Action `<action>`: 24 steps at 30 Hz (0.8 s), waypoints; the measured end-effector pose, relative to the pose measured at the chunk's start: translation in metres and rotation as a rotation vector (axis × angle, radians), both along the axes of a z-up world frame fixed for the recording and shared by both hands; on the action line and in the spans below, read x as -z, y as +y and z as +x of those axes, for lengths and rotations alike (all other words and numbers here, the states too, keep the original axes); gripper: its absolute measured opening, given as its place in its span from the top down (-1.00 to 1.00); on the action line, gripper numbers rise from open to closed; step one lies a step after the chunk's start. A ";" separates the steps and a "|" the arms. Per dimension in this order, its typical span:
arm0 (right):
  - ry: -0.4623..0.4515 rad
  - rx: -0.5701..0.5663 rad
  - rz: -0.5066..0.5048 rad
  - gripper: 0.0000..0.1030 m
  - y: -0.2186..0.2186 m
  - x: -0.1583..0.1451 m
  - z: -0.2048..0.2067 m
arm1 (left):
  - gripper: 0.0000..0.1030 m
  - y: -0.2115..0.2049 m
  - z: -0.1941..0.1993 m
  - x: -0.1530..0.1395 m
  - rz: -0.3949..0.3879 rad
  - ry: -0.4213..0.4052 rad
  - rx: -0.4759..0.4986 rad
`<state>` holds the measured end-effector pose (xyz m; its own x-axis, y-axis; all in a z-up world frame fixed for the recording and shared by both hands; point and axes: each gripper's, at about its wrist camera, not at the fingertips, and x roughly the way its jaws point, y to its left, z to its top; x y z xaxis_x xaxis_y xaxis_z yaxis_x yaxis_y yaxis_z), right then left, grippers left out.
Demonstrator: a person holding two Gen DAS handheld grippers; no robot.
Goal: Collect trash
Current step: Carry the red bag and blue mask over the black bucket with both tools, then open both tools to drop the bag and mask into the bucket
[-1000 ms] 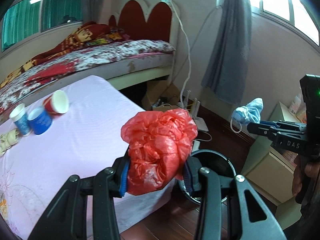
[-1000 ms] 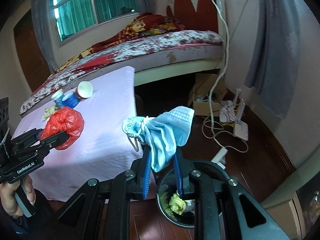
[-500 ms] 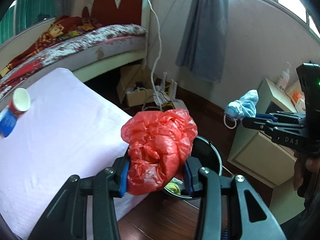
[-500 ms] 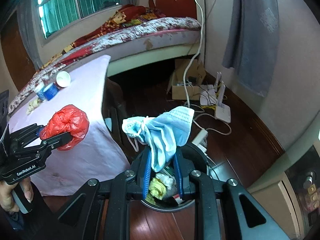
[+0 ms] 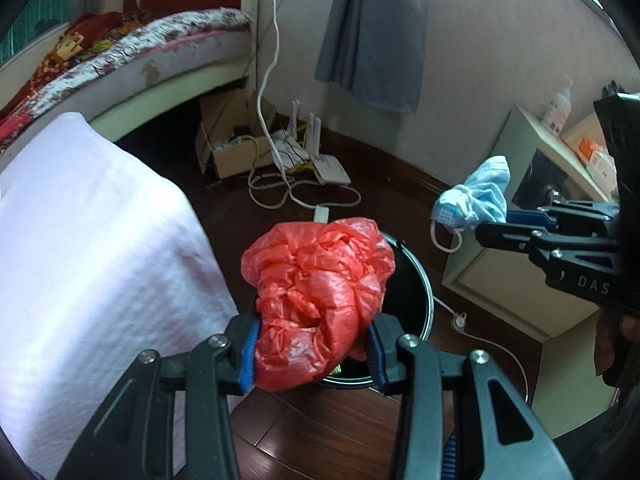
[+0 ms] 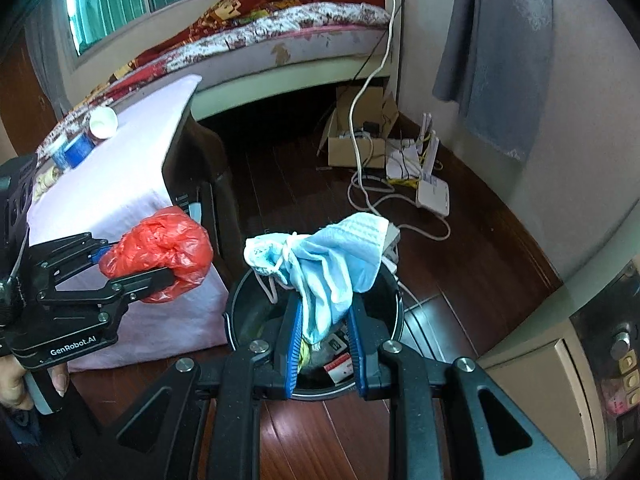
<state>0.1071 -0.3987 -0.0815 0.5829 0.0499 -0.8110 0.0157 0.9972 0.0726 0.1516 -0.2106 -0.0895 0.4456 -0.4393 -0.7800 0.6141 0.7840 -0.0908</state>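
Observation:
My left gripper (image 5: pixel 312 346) is shut on a crumpled red plastic bag (image 5: pixel 320 300), held above the near rim of a round black trash bin (image 5: pixel 424 304) on the wooden floor. In the right wrist view the red bag (image 6: pixel 160 252) hangs left of the bin (image 6: pixel 394 300). My right gripper (image 6: pixel 324 344) is shut on a bunched light-blue face mask (image 6: pixel 324 268), directly over the bin's mouth. The mask (image 5: pixel 476 200) shows at the right in the left wrist view. Scraps of trash (image 6: pixel 340 364) lie inside the bin.
A table under a pale pink cloth (image 5: pixel 92 248) stands left of the bin, with paper cups (image 6: pixel 90 136) on its far end. Behind are a bed (image 6: pixel 280 40), a cardboard box (image 6: pixel 360 140), routers and cables (image 6: pixel 424 188). A cream cabinet (image 5: pixel 516 220) stands to the right.
Both grippers have sunk and tilted down toward the bin, still holding their loads. The bin now sits under them; the table and cups have slid left out of the left wrist view.

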 end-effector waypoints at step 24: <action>0.248 -0.026 -0.168 -0.68 -0.013 0.113 0.050 | -0.89 -0.021 0.026 0.073 0.107 0.128 -0.022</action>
<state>0.1568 -0.4113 -0.1948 0.3663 -0.0846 -0.9267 -0.0133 0.9953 -0.0961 0.1778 -0.2314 -0.1623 0.3478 -0.3423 -0.8728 0.5854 0.8065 -0.0830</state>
